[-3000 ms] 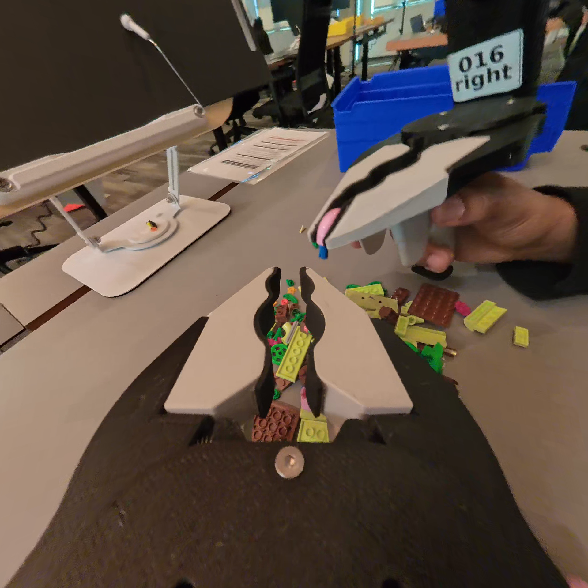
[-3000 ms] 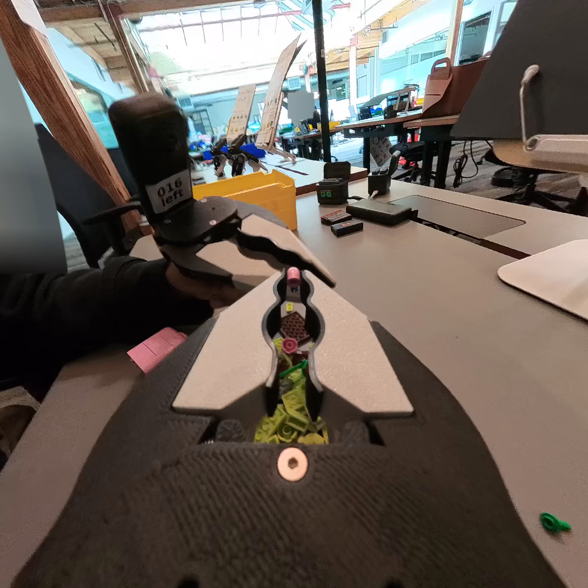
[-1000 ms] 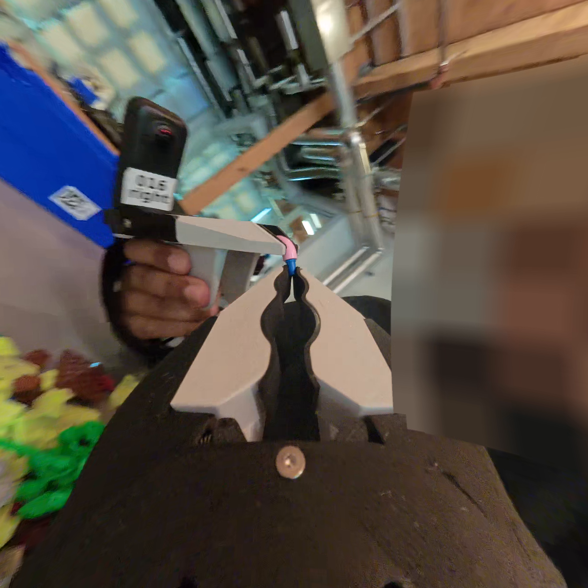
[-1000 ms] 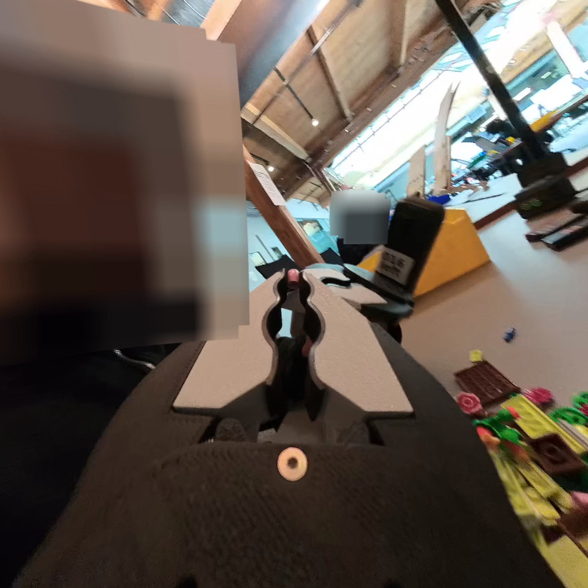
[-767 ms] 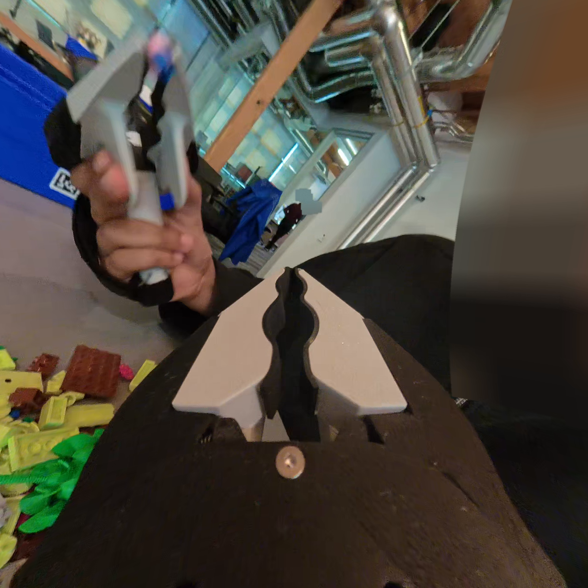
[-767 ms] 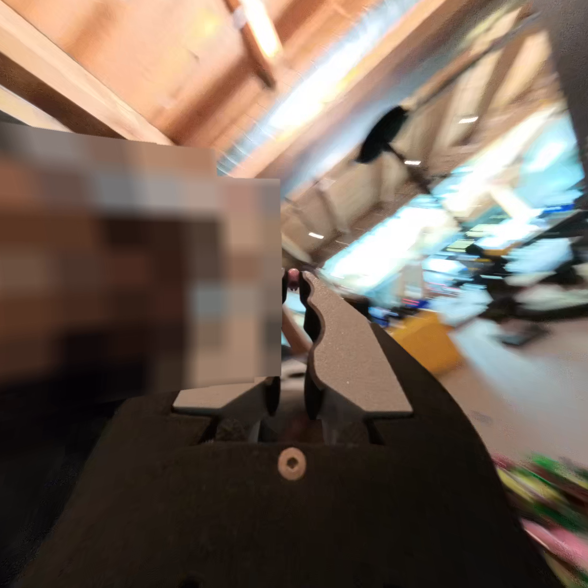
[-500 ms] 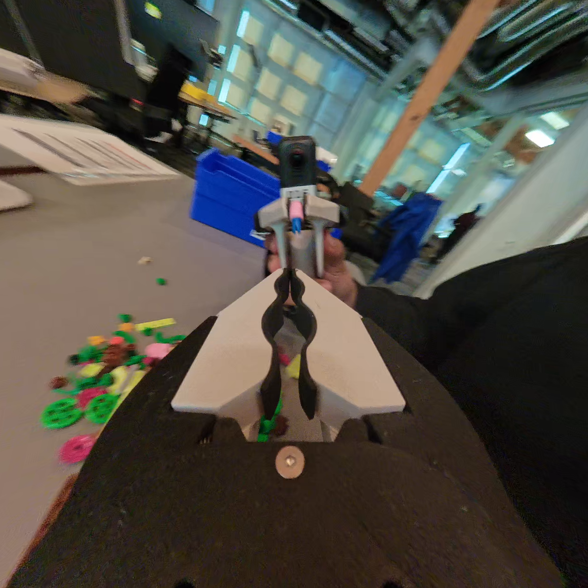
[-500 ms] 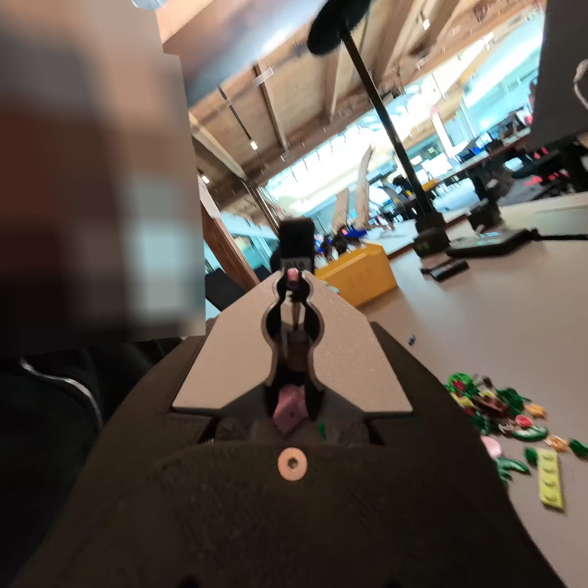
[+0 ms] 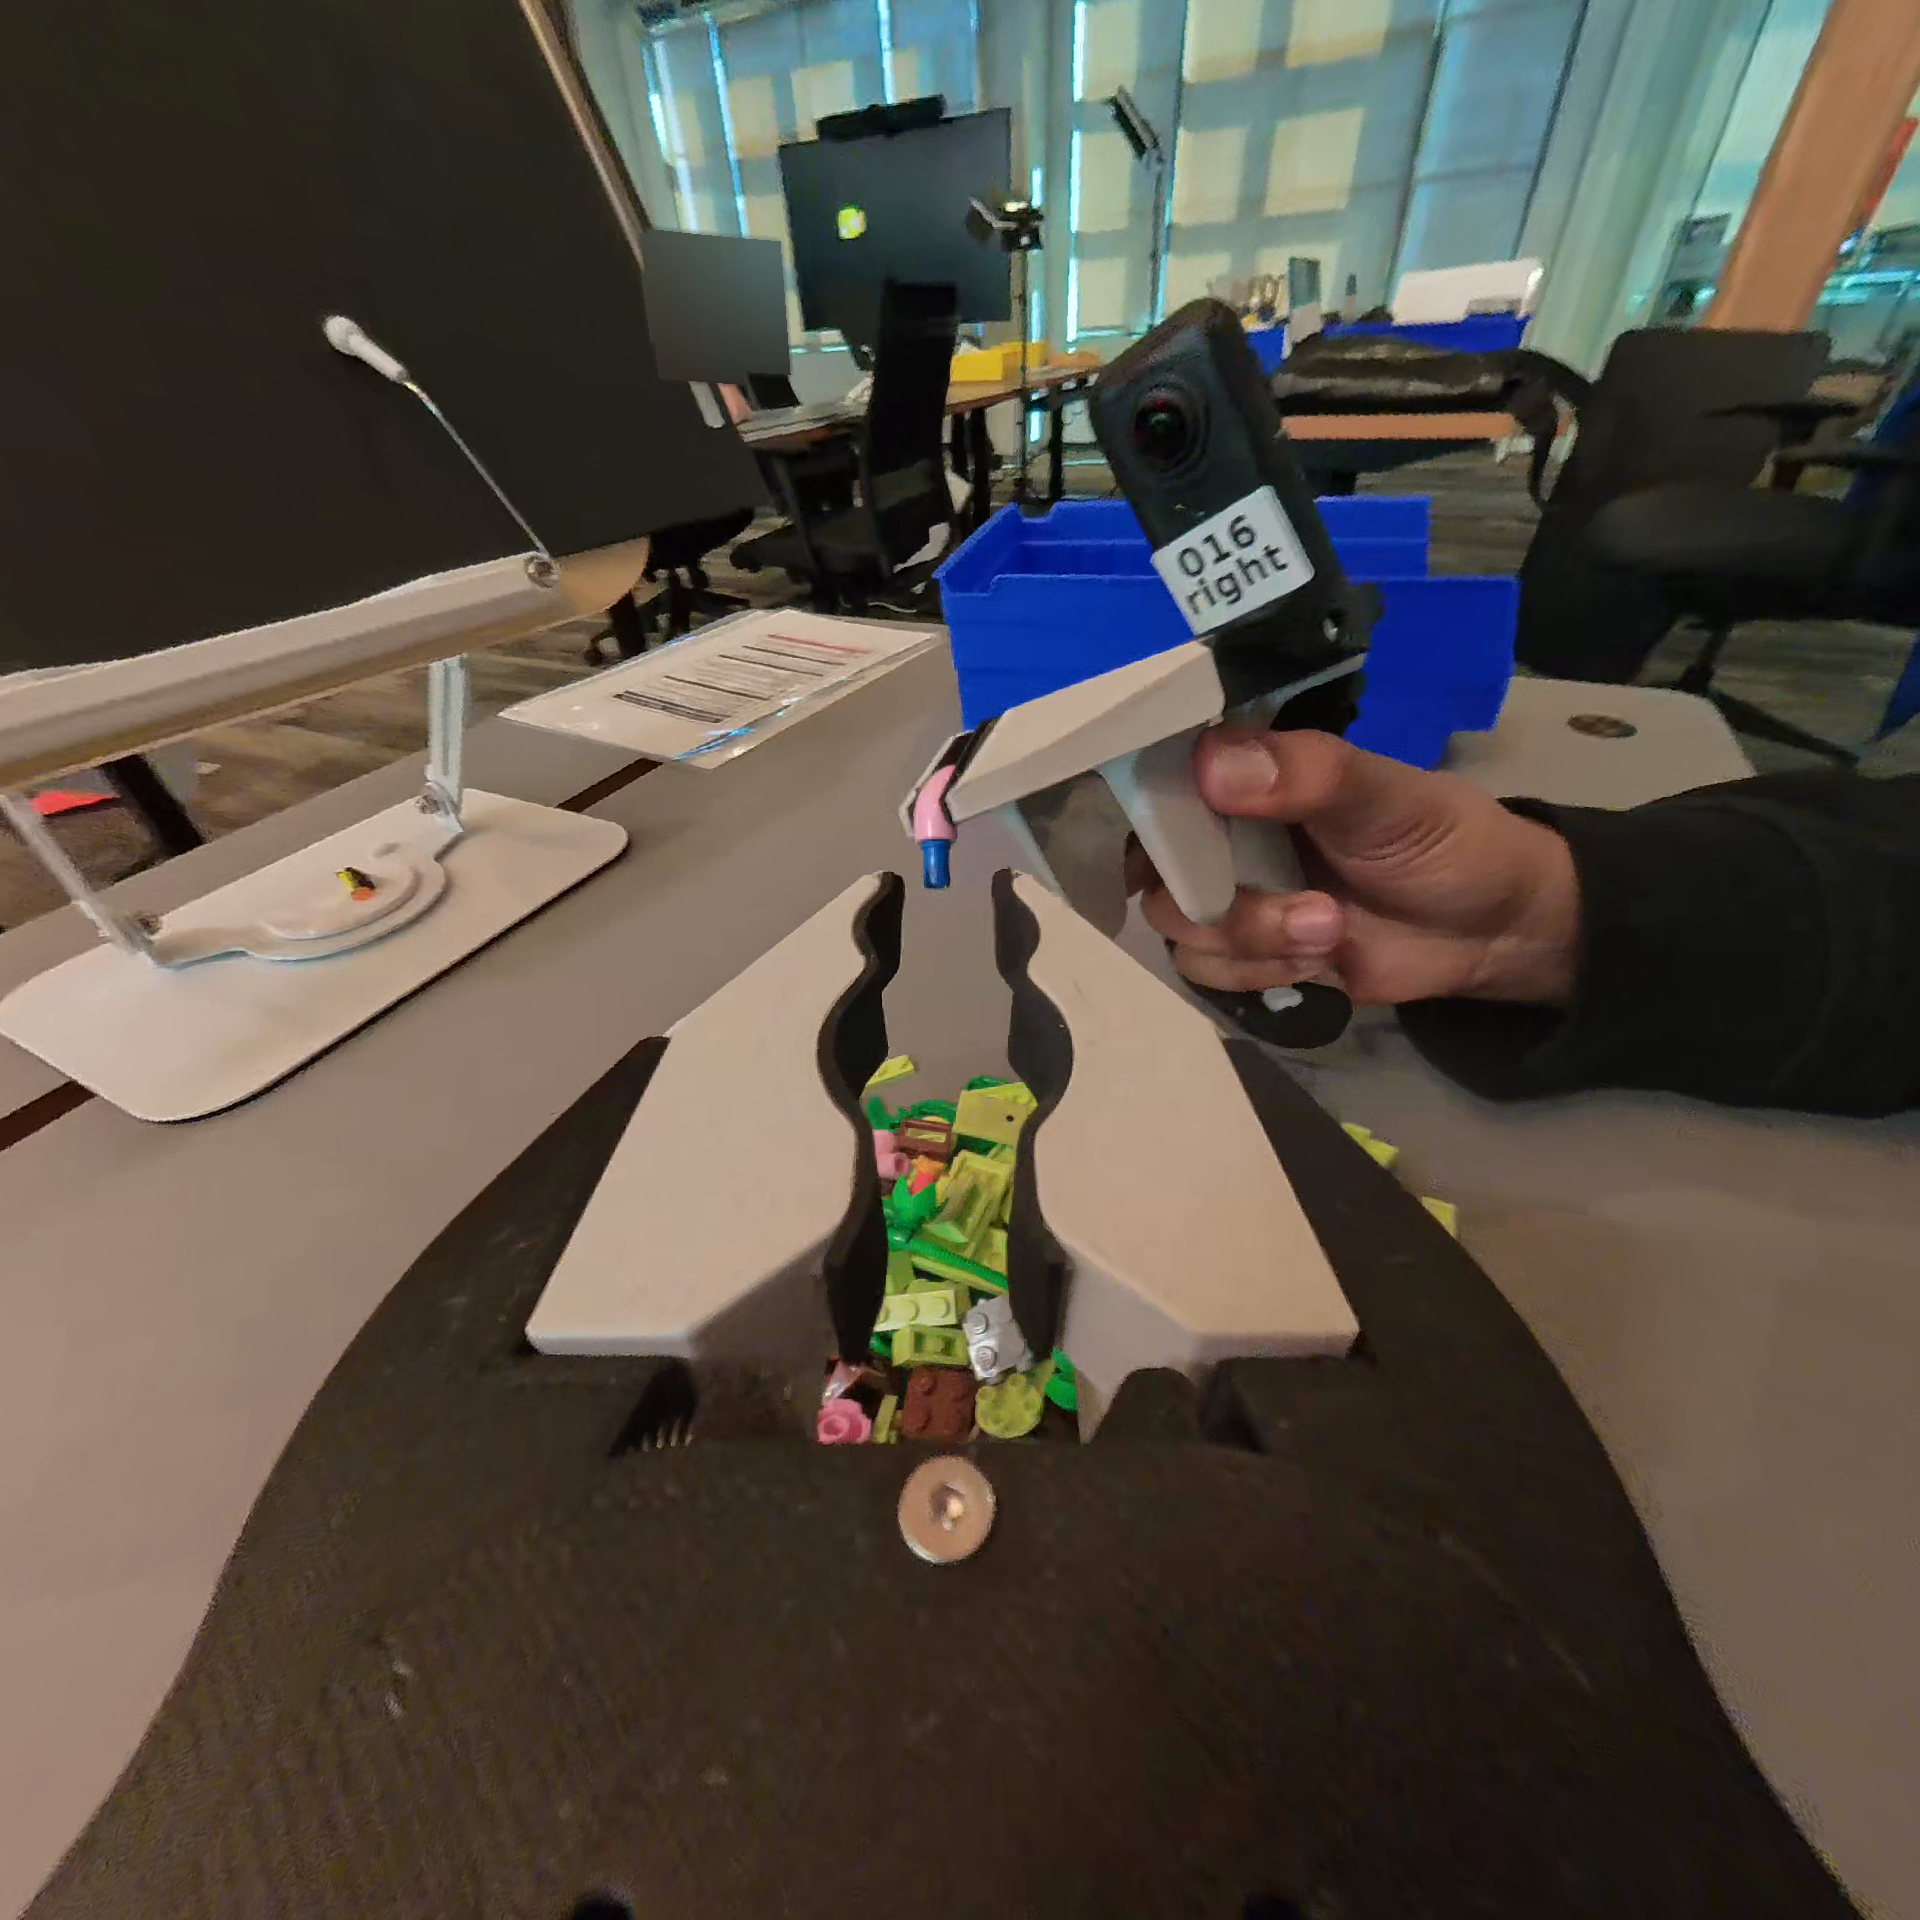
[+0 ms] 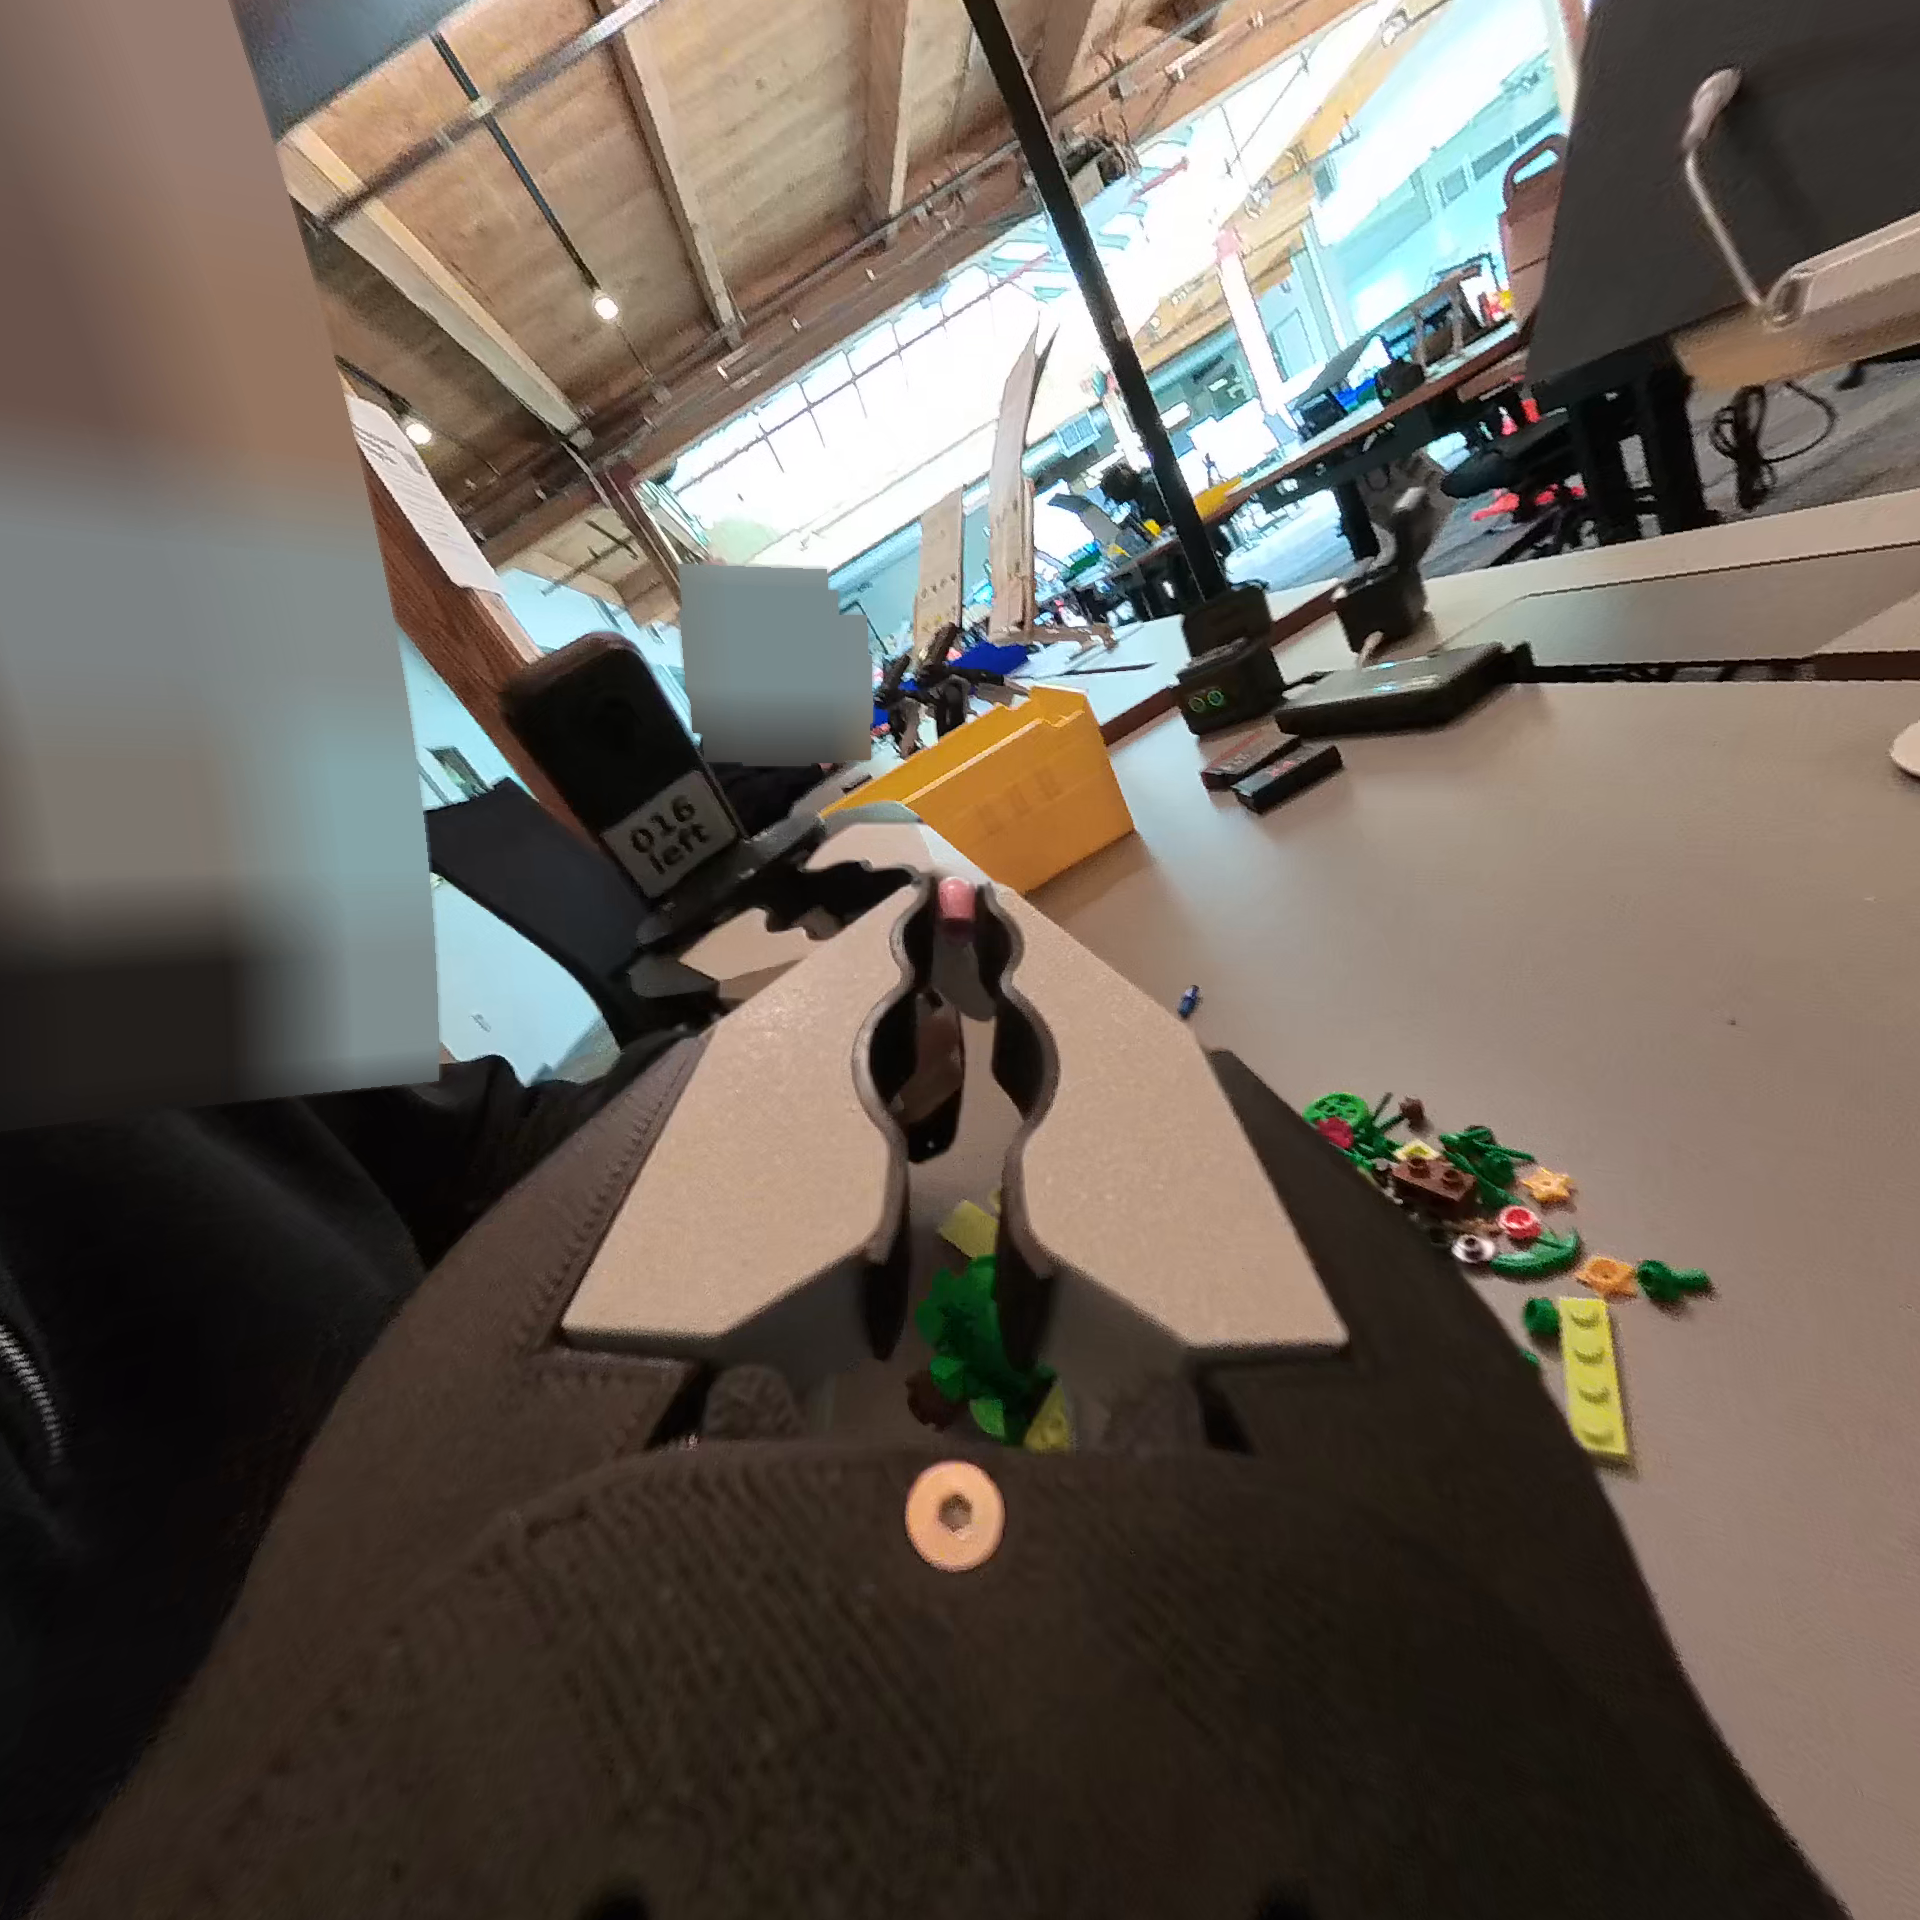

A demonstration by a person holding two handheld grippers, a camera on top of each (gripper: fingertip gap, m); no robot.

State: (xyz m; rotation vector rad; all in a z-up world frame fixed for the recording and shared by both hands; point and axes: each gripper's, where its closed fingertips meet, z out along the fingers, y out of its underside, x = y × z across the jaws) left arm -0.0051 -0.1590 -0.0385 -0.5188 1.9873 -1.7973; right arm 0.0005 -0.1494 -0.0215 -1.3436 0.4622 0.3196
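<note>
Left tongs (image 9: pixel 943 904) centre frame in the left wrist view, jaws apart with nothing between them, hovering over the pile of small toy bricks (image 9: pixel 951 1236) on the grey worktop (image 9: pixel 260 1226); lime, green, brown and pink pieces show through the gap. Right tongs (image 9: pixel 940 805) upper centre-right of that view, held by a hand (image 9: pixel 1382 894), jaws clamped on a small pink piece (image 9: pixel 935 816) with a blue tip (image 9: pixel 934 862); the tip hangs just above the gap of the left tongs, not touching as far as I can tell. In the right wrist view the pink piece (image 10: pixel 954 900) sits pinched at the tips, centre frame, left tongs (image 10: pixel 831 894) just behind it. More loose bricks (image 10: pixel 1475 1216) lower right there, yellow bin (image 10: pixel 997 790) mid frame. Blue bin (image 9: pixel 1060 623) upper right and a white stand base (image 9: pixel 291 966) at left in the left wrist view
</note>
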